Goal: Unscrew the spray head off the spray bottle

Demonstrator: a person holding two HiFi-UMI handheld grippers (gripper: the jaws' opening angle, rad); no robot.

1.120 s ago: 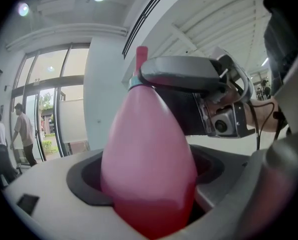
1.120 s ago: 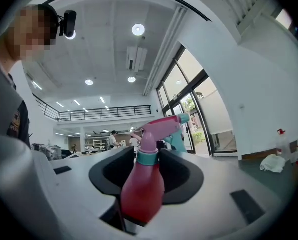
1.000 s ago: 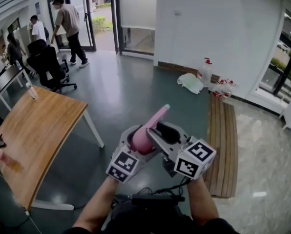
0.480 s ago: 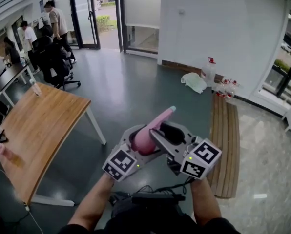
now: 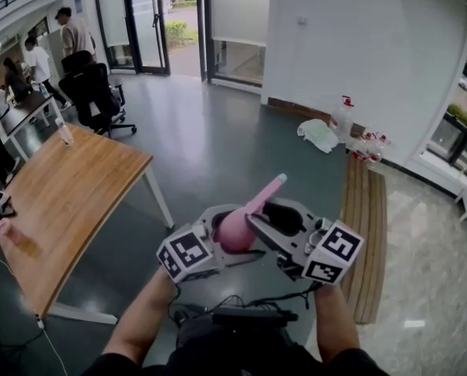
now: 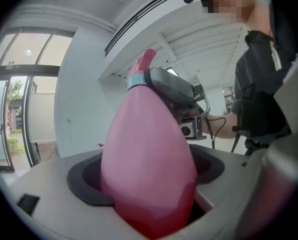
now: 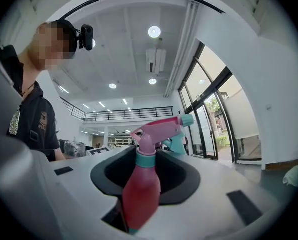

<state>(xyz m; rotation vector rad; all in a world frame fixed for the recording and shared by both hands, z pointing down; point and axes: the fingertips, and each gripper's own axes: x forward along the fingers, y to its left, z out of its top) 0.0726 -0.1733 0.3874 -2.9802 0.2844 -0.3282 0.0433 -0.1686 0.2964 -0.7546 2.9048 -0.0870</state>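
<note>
A pink spray bottle [image 5: 235, 229] hangs in the air in front of the person, between both grippers. My left gripper [image 5: 220, 240] is shut on its wide lower body [image 6: 146, 159], which fills the left gripper view. My right gripper [image 5: 271, 224] is shut on the narrow upper part [image 7: 140, 191], just below the teal collar [image 7: 145, 159]. Past the collar the pink spray head [image 7: 159, 126] with its teal nozzle [image 7: 187, 119] points right, free of the jaws. In the head view the head's tip [image 5: 274, 182] sticks up to the right. The bottle hides the pads.
A wooden table [image 5: 61, 202] stands at the left, a slatted wooden bench [image 5: 367, 233] at the right. Bottles and a bag [image 5: 339, 124] sit by the white wall. People [image 5: 75, 34] and an office chair [image 5: 92, 92] are at the back left. Cables [image 5: 233, 313] hang at the person's waist.
Both grippers keep their hold on the bottle and have sunk slightly in the view; the left marker cube has shifted left. The people at the back have walked left.
</note>
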